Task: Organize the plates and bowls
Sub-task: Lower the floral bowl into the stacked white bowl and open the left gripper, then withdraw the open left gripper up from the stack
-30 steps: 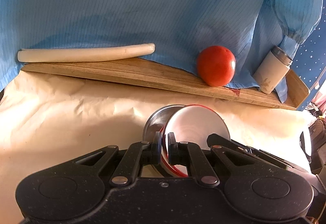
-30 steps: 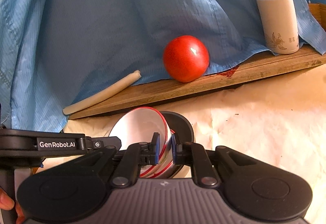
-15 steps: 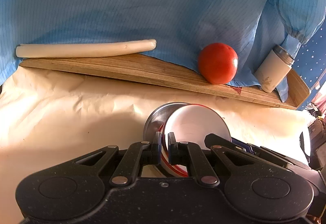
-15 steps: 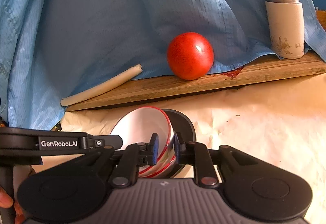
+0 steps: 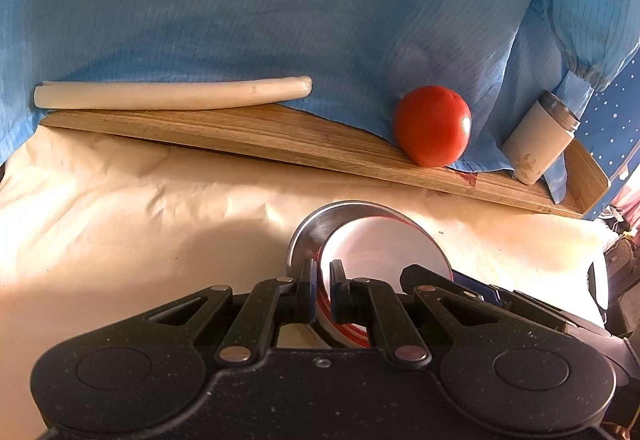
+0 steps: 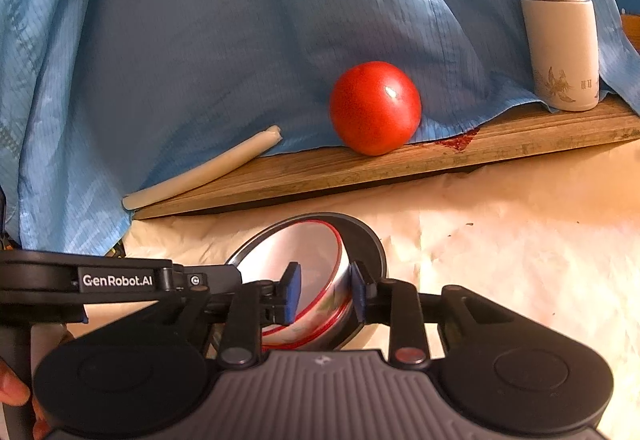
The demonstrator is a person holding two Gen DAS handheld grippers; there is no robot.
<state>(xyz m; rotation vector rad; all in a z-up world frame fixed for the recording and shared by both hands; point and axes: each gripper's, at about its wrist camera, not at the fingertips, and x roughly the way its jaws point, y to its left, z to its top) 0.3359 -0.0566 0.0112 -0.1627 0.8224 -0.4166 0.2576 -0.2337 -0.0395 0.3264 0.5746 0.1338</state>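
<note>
My left gripper (image 5: 320, 282) is clamped on the near rim of the red-rimmed bowl (image 5: 384, 252), its two blue pads pinching the wall with no gap showing. The bowl sits just ahead of my fingertips, tilted, inside a larger steel plate (image 5: 310, 236) whose edge curves up behind and to the left of it. My right gripper (image 6: 325, 290) is letting go: its jaws are opening, and the bowl's wall (image 6: 316, 260) stands between the two blue pads, which no longer squeeze it; the left pad hangs inside the bowl, the right one just outside, against the dark rim of the plate (image 6: 372, 244). From the right wrist, the left gripper's black body (image 6: 116, 280) reaches in from the left at the bowl's far edge.

Both dishes rest on a crinkled cream paper (image 5: 140, 208). Farther ahead of both grippers lies a wooden board (image 6: 400, 164), carrying a red tomato (image 6: 375, 108), a pale long roll (image 5: 172, 93) to the left and a white flask (image 6: 560, 48) to the right. Blue cloth (image 6: 220, 40) drapes behind them.
</note>
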